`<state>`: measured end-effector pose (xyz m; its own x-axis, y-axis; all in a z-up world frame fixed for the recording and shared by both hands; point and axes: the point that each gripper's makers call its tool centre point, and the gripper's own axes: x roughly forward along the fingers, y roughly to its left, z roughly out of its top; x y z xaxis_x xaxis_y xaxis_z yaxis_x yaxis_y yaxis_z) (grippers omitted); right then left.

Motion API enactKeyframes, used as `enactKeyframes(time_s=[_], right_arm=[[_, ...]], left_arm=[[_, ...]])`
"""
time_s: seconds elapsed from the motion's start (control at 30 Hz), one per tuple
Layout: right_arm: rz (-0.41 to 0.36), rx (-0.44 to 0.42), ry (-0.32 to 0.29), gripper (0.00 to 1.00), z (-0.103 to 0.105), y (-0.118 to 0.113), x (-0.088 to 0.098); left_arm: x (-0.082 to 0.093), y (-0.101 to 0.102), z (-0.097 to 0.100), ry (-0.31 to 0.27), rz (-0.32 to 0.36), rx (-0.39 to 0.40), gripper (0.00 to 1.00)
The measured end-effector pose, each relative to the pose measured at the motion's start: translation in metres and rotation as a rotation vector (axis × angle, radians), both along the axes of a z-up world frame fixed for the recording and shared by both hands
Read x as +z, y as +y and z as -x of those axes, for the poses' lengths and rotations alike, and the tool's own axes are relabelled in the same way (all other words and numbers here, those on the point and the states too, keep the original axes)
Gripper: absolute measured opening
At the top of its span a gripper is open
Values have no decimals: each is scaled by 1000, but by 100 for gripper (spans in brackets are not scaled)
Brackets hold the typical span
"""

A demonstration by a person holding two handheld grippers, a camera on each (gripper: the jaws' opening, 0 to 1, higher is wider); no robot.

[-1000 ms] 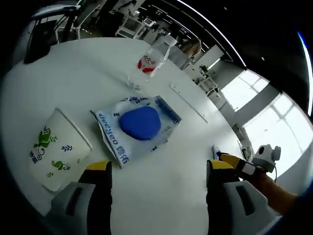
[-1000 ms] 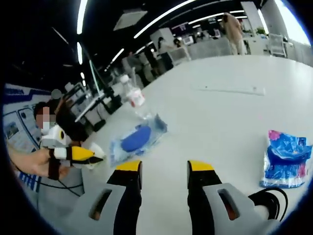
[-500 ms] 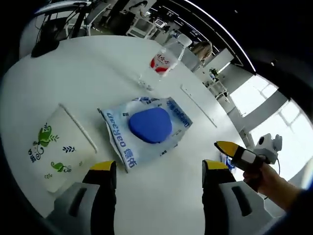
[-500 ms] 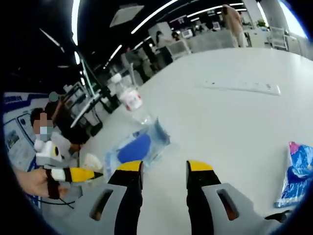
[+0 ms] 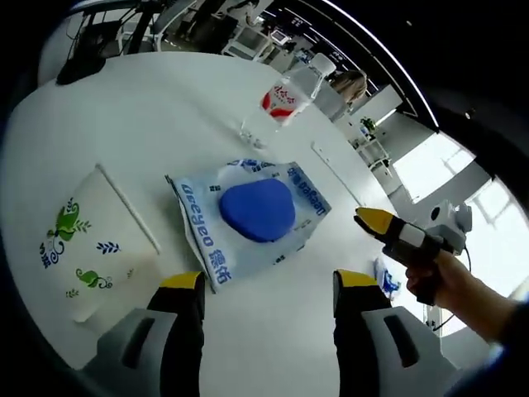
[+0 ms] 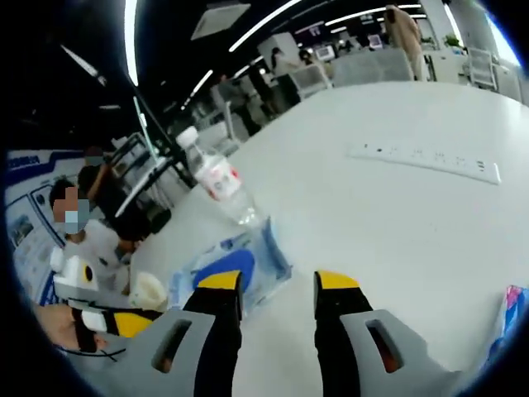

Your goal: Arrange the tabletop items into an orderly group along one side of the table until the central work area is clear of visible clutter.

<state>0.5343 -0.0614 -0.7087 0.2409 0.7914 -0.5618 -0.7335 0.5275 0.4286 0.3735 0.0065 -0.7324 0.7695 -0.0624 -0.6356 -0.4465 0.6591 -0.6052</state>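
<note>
While both tools gape, wipes pack (image 5: 252, 219) lies btwn cup (image 5: 87, 244), bottle (image 5: 285, 95).

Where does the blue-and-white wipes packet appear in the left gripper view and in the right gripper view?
Left gripper view: the wipes packet lies flat near the middle of the picture, just beyond the left claw, with a paper cup to its left.
Right gripper view: the packet lies low and left of centre, partly behind the right claw.
Shared landmark: the water bottle just beyond the packet.
</note>
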Motion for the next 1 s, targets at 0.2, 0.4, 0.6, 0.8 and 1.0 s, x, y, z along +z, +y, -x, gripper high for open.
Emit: enactKeyframes(time_s=[0.2,0.4,0.6,0.8,1.0], right_arm=[[5,19,-23,30,-12,14,0],[35,69,-43,25,-13,24,-14],[61,108,-38,23,-11,30,-22],[68,124,-58,12,-10,30,-27],[72,120,-57,0,-11,31,-28]], left_arm=[[-5,6,-1,27,4,28,58],[-9,9,-2,53,-6,48,52],[-15,13,-2,74,-5,53,46],[-20,15,-3,89,0,47,38],[-26,20,3,126,-10,61,16]])
